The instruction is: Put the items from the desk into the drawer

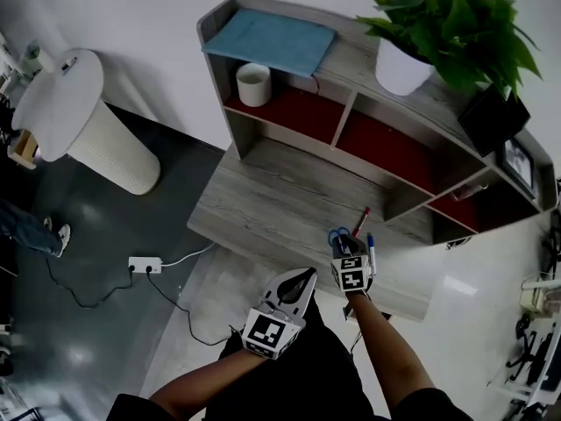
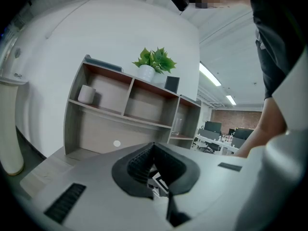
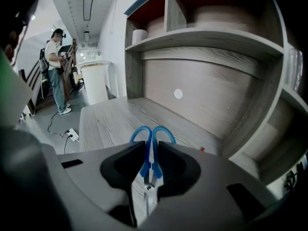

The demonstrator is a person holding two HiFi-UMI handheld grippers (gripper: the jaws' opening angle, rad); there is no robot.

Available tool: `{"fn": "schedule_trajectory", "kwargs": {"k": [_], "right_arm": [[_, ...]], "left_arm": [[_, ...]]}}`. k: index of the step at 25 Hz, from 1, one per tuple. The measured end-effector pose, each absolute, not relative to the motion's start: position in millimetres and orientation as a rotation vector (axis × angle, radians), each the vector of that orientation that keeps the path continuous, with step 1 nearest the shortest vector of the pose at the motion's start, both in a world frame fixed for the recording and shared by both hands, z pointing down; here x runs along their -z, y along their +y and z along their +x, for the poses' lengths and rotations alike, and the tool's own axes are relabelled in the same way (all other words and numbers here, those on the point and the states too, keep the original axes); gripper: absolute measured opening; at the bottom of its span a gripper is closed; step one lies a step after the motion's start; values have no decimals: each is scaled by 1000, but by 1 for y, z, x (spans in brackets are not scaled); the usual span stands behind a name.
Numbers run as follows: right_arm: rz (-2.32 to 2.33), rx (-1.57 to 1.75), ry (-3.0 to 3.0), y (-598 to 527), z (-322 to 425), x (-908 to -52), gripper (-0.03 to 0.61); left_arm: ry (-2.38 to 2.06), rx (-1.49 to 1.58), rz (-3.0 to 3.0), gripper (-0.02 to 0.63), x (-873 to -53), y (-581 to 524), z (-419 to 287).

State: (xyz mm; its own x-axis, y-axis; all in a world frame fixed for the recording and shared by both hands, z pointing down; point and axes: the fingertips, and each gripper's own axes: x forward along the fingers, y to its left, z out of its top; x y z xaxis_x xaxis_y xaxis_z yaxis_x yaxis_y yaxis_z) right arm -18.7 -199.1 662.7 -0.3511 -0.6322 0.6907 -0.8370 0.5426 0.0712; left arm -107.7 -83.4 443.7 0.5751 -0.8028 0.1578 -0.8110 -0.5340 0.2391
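Note:
My right gripper (image 1: 344,249) hovers over the front right part of the wooden desk (image 1: 263,202), shut on blue-handled scissors (image 1: 338,235). In the right gripper view the scissors (image 3: 152,134) stand pinched between the jaws of the right gripper (image 3: 152,147), handle loops pointing away, blades toward the camera. A red pen (image 1: 360,221) and a blue pen (image 1: 372,254) lie on the desk just right of that gripper. My left gripper (image 1: 306,276) is lower left, at the desk's front edge, jaws together and empty; its tips (image 2: 154,146) point at the shelf unit. No drawer is visible.
The shelf unit (image 1: 351,117) at the desk's back holds a white cup (image 1: 253,84), a blue cloth (image 1: 272,40), a potted plant (image 1: 438,33) and a picture frame (image 1: 519,165). A white column (image 1: 79,121) and a power strip (image 1: 145,264) are on the floor at left. A person (image 3: 55,71) stands far off.

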Motion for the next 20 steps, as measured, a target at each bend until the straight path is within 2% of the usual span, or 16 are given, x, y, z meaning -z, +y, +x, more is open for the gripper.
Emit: {"fn": "schedule_trajectory", "kwargs": {"k": [20], "right_arm": [[1267, -316, -2079, -70, 36, -626, 98]], "left_arm": [[-1153, -56, 2589, 12, -464, 16, -78]]}}
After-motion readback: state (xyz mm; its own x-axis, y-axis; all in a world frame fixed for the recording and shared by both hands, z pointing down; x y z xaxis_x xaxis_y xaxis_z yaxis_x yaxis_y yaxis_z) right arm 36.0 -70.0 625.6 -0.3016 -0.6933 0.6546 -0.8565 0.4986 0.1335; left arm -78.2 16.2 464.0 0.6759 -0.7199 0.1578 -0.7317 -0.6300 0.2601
